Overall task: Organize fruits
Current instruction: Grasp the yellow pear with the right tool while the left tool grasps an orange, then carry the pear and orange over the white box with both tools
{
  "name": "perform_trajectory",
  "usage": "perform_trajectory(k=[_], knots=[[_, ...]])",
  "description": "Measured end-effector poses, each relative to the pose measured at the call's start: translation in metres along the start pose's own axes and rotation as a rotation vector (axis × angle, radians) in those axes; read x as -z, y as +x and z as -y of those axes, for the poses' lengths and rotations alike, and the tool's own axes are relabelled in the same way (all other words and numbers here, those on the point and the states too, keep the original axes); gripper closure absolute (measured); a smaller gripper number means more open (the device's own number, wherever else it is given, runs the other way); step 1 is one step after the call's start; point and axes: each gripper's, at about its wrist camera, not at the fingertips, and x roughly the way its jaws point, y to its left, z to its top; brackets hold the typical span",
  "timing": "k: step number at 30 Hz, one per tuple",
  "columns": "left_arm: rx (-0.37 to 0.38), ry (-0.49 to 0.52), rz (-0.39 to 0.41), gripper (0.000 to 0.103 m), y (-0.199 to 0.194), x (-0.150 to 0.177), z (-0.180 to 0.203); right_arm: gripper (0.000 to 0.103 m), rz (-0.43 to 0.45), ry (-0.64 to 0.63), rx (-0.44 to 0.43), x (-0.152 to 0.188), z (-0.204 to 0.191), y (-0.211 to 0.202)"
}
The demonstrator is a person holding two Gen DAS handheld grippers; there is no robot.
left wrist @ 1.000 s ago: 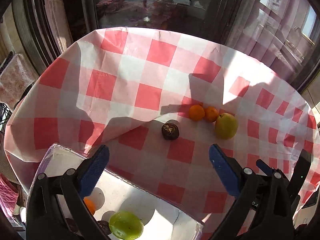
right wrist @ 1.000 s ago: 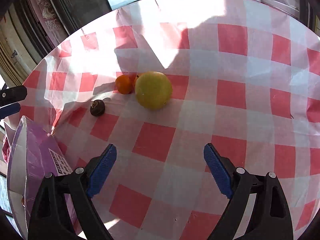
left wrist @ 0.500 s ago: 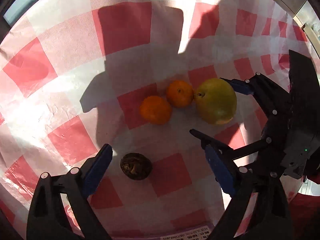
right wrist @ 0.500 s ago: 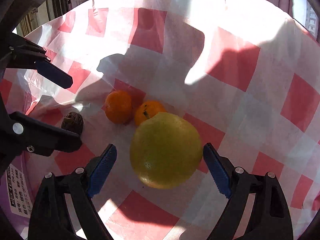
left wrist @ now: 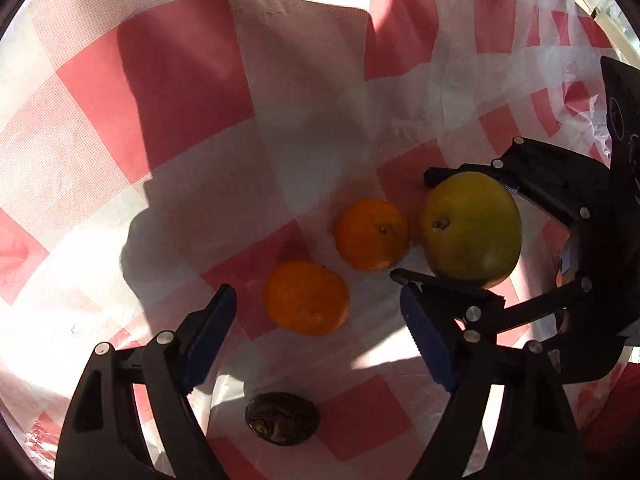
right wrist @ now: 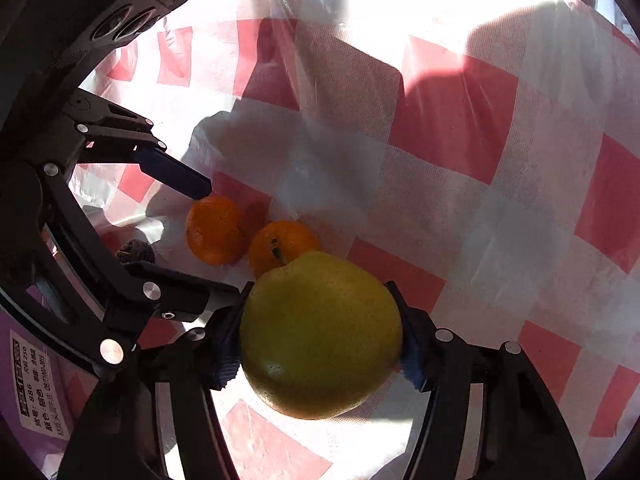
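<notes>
My right gripper (right wrist: 320,340) is closed around the big yellow-green pear-shaped fruit (right wrist: 320,336), blue pads pressed against its two flanks, and the fruit fills the gap between my fingers. From my left wrist camera the same fruit (left wrist: 472,228) shows its brown stem pointing toward the two oranges, so its long axis runs roughly from the stem end back toward my right gripper's body; I can't tell whether it has left the red-and-white checked tablecloth (left wrist: 180,80).

My left gripper (left wrist: 320,328) stands wide open, touching nothing. The nearer round orange tangerine (left wrist: 306,298) sits just ahead of my left fingertips, between them. The second orange tangerine (left wrist: 372,234), stem dimple up, lies beyond it and to the right, just beside the yellow-green fruit. A small dark wrinkled round fruit (left wrist: 282,418) lies close in under my left gripper, between the finger bases.

My right gripper's lower finger reaches in just past my left gripper's right fingertip, so that side is crowded. Ahead and to the left of my left gripper the cloth lies open in sun and shadow. In my right wrist view a purple labelled bag (right wrist: 36,392) sits at the lower left edge, behind my left gripper.
</notes>
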Motion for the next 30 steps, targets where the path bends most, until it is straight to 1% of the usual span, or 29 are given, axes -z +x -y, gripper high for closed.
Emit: perform_trajectory(k=[1, 4, 6, 10, 11, 12, 13, 16, 19, 22, 23, 24, 26, 30], knots=[[0.007, 0.000, 0.006, 0.029, 0.001, 0.000, -0.002, 0.043, -0.001, 0.028, -0.001, 0.003, 0.006, -0.003], [0.004, 0.015, -0.007, 0.039, 0.008, 0.003, -0.007, 0.043, 0.006, 0.107, 0.002, 0.014, 0.024, -0.014], [-0.012, 0.047, -0.006, 0.039, 0.011, 0.007, -0.006, 0.043, 0.011, 0.136, 0.009, 0.024, 0.034, -0.022], [-0.012, 0.002, 0.033, 0.046, 0.009, 0.010, -0.009, 0.042, 0.017, 0.141, 0.010, 0.043, 0.041, -0.035], [-0.010, -0.003, 0.046, 0.056, 0.009, 0.011, -0.013, 0.042, 0.020, 0.139, 0.009, 0.047, 0.041, -0.038], [-0.014, -0.013, 0.054, 0.062, 0.007, 0.012, -0.015, 0.042, 0.022, 0.138, 0.009, 0.049, 0.041, -0.040], [-0.010, -0.024, 0.048, 0.062, 0.007, 0.011, -0.014, 0.042, 0.024, 0.137, 0.010, 0.043, 0.041, -0.037], [-0.028, -0.008, 0.017, 0.063, 0.006, 0.009, -0.006, 0.042, 0.025, 0.126, 0.021, 0.046, 0.039, -0.035], [-0.067, 0.035, -0.034, 0.063, 0.003, 0.000, 0.015, 0.042, 0.026, 0.133, 0.013, 0.044, 0.031, -0.030], [-0.114, 0.048, -0.045, 0.063, -0.012, -0.012, 0.034, 0.042, 0.008, 0.137, 0.017, 0.041, 0.026, -0.029], [-0.118, 0.043, -0.045, 0.063, -0.018, -0.015, 0.040, 0.042, 0.002, 0.144, 0.025, 0.043, 0.026, -0.031], [-0.131, 0.034, -0.046, 0.063, -0.023, -0.018, 0.045, 0.042, -0.005, 0.162, 0.032, 0.040, 0.026, -0.032], [-0.158, -0.001, -0.044, 0.063, -0.030, -0.022, 0.055, 0.042, -0.013, 0.218, 0.046, 0.049, 0.032, -0.044], [-0.163, -0.115, -0.026, 0.063, -0.037, -0.021, 0.078, 0.042, -0.011, 0.325, 0.070, 0.077, 0.041, -0.076]])
